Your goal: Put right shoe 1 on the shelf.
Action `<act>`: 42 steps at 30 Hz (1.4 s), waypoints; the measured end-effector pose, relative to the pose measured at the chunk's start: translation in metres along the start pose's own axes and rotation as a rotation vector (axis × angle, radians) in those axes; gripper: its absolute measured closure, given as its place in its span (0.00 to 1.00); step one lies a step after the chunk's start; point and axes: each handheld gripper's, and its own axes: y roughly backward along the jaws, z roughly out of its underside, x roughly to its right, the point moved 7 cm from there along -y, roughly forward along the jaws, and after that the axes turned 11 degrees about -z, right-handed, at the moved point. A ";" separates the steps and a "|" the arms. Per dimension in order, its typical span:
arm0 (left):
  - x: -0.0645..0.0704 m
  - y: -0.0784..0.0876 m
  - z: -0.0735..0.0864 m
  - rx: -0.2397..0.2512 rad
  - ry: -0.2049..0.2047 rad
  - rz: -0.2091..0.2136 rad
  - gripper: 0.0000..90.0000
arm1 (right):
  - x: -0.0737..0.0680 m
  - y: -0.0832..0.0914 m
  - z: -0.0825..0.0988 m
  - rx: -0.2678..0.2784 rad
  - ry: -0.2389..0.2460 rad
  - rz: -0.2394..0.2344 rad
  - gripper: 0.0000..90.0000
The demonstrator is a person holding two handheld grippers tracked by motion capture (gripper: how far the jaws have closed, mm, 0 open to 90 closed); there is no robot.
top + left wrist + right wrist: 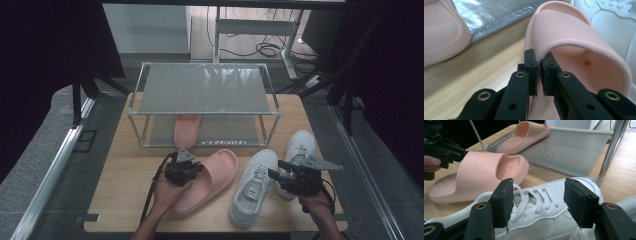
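Wooden table (125, 170) with a two-shelf metal rack (204, 102), two pink slippers and two white sneakers.

Left gripper (539, 75) pinches the side edge of the strap of the near pink slipper (212, 180), one pad outside the strap and one inside, jaws nearly together; that slipper lies on the table in front of the rack, toe pointing toward the rack, just beside the near white sneaker (253, 187). Right gripper (537, 202) hangs over the laces of that sneaker with its jaws spread wide, pads off the shoe. Another sneaker (299, 152) lies farther right. A second pink slipper (187, 131) rests on the rack's lower shelf.
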 end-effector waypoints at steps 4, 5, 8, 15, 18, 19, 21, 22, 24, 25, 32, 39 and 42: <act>-0.002 -0.006 -0.010 0.003 0.019 -0.011 0.94 | 0.000 0.003 0.000 0.003 -0.001 0.006 0.46; -0.003 -0.007 -0.013 0.003 0.022 -0.016 0.94 | 0.000 0.004 0.000 0.005 -0.003 0.007 0.46; -0.004 -0.013 -0.021 0.008 0.025 -0.027 0.94 | 0.001 0.005 0.000 0.004 -0.005 0.009 0.46; -0.004 -0.032 -0.040 0.012 0.045 -0.052 0.94 | 0.001 0.006 0.001 0.008 -0.008 0.012 0.46; -0.003 -0.041 -0.049 0.022 0.065 -0.069 0.94 | 0.001 0.005 0.001 0.007 -0.010 0.011 0.46; -0.003 -0.044 -0.051 0.022 0.077 -0.076 0.94 | 0.001 0.005 0.001 0.006 -0.010 0.011 0.46; -0.005 -0.051 -0.055 0.017 0.090 -0.095 0.94 | 0.002 0.005 0.001 0.005 -0.010 0.010 0.46; -0.005 -0.051 -0.055 0.017 0.090 -0.095 0.94 | 0.002 0.005 0.001 0.003 -0.009 0.010 0.46; -0.010 -0.061 -0.058 0.020 0.105 -0.133 0.94 | 0.002 0.005 0.001 0.007 -0.009 0.009 0.46; -0.012 -0.064 -0.059 0.022 0.111 -0.145 0.94 | 0.002 0.005 0.001 0.007 -0.010 0.008 0.46; -0.026 -0.080 -0.065 0.044 0.148 -0.228 0.94 | 0.003 0.008 0.000 0.013 -0.011 0.008 0.46; -0.036 -0.099 -0.060 0.033 0.184 -0.275 0.94 | 0.002 0.007 0.000 0.013 -0.010 0.006 0.46; -0.038 -0.103 -0.059 0.032 0.193 -0.284 0.94 | 0.002 0.006 0.001 0.012 -0.015 0.006 0.46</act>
